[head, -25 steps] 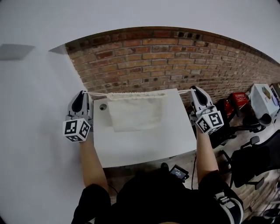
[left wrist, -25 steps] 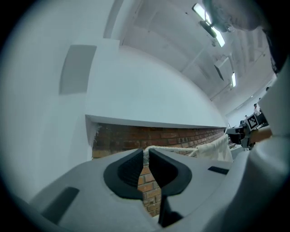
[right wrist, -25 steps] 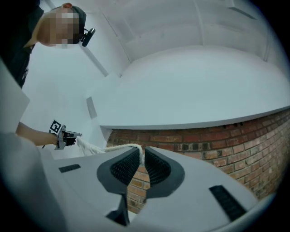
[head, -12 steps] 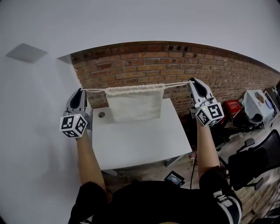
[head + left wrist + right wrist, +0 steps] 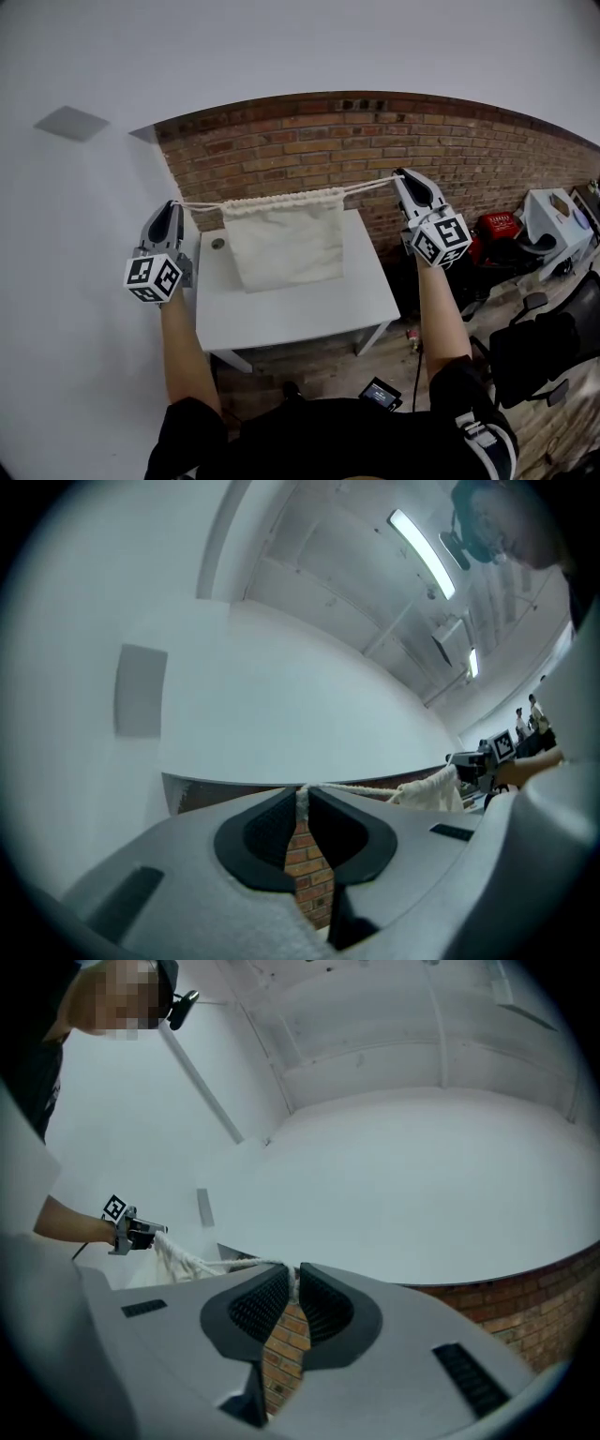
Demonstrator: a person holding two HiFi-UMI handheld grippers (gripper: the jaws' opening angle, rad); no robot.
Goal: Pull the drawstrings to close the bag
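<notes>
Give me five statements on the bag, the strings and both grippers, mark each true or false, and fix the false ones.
1. The left gripper is shut on the left drawstring. True.
2. The right gripper is open and empty. False: it is shut on the right drawstring.
3. The bag hangs between the two grippers. True.
4. The bag is dark blue. False: it is off-white.
5. A brick wall stands behind the white table. True.
</notes>
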